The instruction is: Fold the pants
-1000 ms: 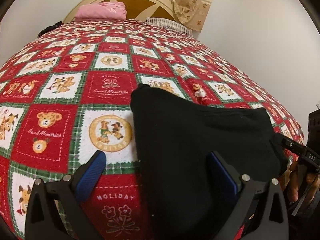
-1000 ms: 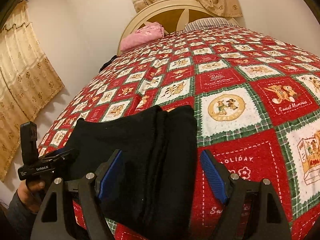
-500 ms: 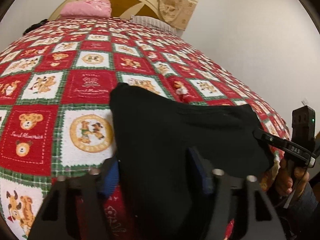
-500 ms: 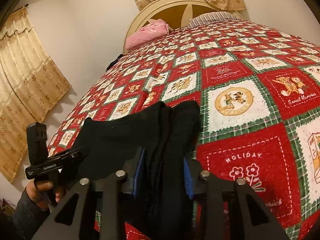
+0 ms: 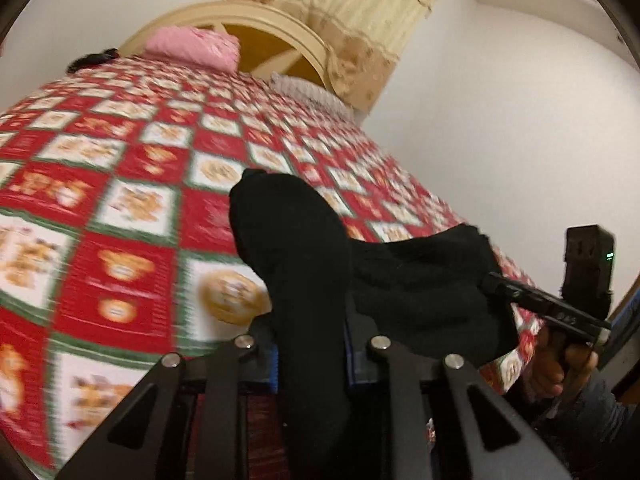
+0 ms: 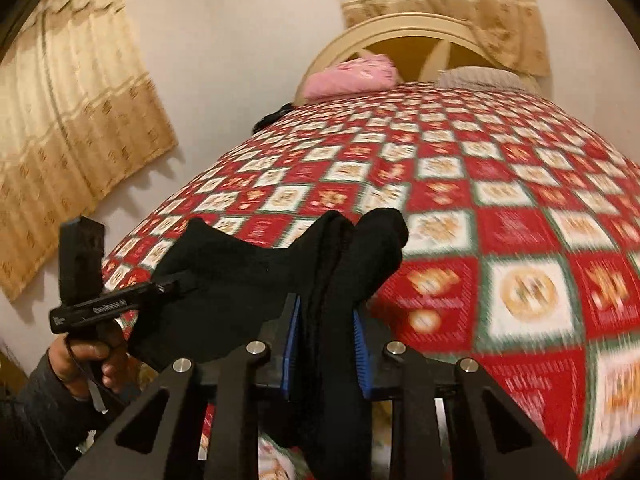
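Left wrist: black pants pinched in each hand-held gripper, above quilt.

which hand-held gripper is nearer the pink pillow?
Left, marginally. The pink pillow sits at the bed's far left; the left hand-held gripper is on that side, the right hand-held gripper farther right. Both clamp the black pants.

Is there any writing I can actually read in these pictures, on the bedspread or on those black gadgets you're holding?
None can be read for certain.
Quilt: the patches carry lettering, too blurred by motion to read.
Left gripper, seen from the right wrist: white print along its side bar, smeared and unreadable.
Right gripper, seen from the left wrist: a few faint characters on its bar, too blurred to make out.
Black pants: no label visible.
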{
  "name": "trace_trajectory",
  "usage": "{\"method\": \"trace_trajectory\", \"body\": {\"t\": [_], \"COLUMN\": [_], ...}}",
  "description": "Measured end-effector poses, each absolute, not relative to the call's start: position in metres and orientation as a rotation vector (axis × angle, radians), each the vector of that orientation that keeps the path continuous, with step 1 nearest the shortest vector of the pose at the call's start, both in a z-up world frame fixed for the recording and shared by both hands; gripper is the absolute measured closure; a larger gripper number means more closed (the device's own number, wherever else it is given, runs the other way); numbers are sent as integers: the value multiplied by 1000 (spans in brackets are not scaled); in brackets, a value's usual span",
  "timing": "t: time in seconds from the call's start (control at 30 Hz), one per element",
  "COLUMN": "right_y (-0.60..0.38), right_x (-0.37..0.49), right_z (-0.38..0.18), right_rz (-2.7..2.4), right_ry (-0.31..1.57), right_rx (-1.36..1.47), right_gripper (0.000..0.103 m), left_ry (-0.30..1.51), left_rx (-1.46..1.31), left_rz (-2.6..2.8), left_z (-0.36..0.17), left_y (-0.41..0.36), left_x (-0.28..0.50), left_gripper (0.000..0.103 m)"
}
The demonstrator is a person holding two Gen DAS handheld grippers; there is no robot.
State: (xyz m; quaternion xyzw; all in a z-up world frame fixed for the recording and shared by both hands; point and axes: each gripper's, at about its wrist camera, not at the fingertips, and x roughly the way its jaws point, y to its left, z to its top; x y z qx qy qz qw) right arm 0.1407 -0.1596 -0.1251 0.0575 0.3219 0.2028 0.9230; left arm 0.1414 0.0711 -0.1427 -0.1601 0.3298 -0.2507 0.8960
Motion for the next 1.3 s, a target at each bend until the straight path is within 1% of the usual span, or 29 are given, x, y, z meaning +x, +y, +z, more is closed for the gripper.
{"method": "trace_trajectory", "body": {"t": [0.17, 0.33, 0.47, 0.57, 0.6, 0.63, 0.7, 0.73, 0.77, 0.8, 0.83, 0.9, 0.93, 1.07, 1.17, 1.3], "right_y": [-106, -37, 4, 25, 27, 27, 23, 19, 14, 9, 6, 4, 6, 15, 31, 40], "right_x": [187, 227, 256, 277, 283, 292, 304, 310, 314, 314, 314, 309, 306, 276, 259, 247], "right_z": [-118, -116, -127, -148, -155, -165, -181, -189, -194, -195, -195, -191, -187, -159, -156, -171], "right_rz": [543, 655, 697, 694, 688, 671, 636, 622, 610, 597, 590, 569, 545, 598, 690, 729], "right_ry": [673, 659, 673, 730, 754, 786, 840, 871, 884, 886, 888, 872, 850, 705, 695, 733], "right_rx": [62, -10, -6, 4, 15, 31, 61, 85, 113, 127, 133, 118, 95, 56, 14, -34], "right_gripper": [78, 78, 79, 79, 79, 79, 77, 76, 66, 55, 54, 54, 54, 52, 52, 52], "left_ry": [629, 605, 601, 653, 685, 712, 732, 728, 727, 727, 727, 731, 731, 717, 694, 698], "left_rx": [-346, -345, -328, -339, -341, -327, -278, -274, -277, -284, -293, -300, -300, -307, -378, -414], "left_rz": [-403, -252, -141, -103, -97, -88, -40, -12, 5, 11, 12, 28, 32, 81, 117, 143], "left_z": [-125, -125, -136, -156, -167, -176, -187, -190, -193, -194, -194, -194, -193, -192, -192, -194], "left_y": [131, 180, 210, 221, 220, 218, 212, 212, 211, 214, 217, 221, 222, 228, 242, 252], "left_x": [134, 136, 145, 157, 160, 163, 162, 161, 160, 162, 163, 164, 164, 157, 148, 149], "left_gripper": [80, 80, 80, 79, 77, 74, 52, 45, 35, 33, 31, 23, 22, 9, 7, 1]}}
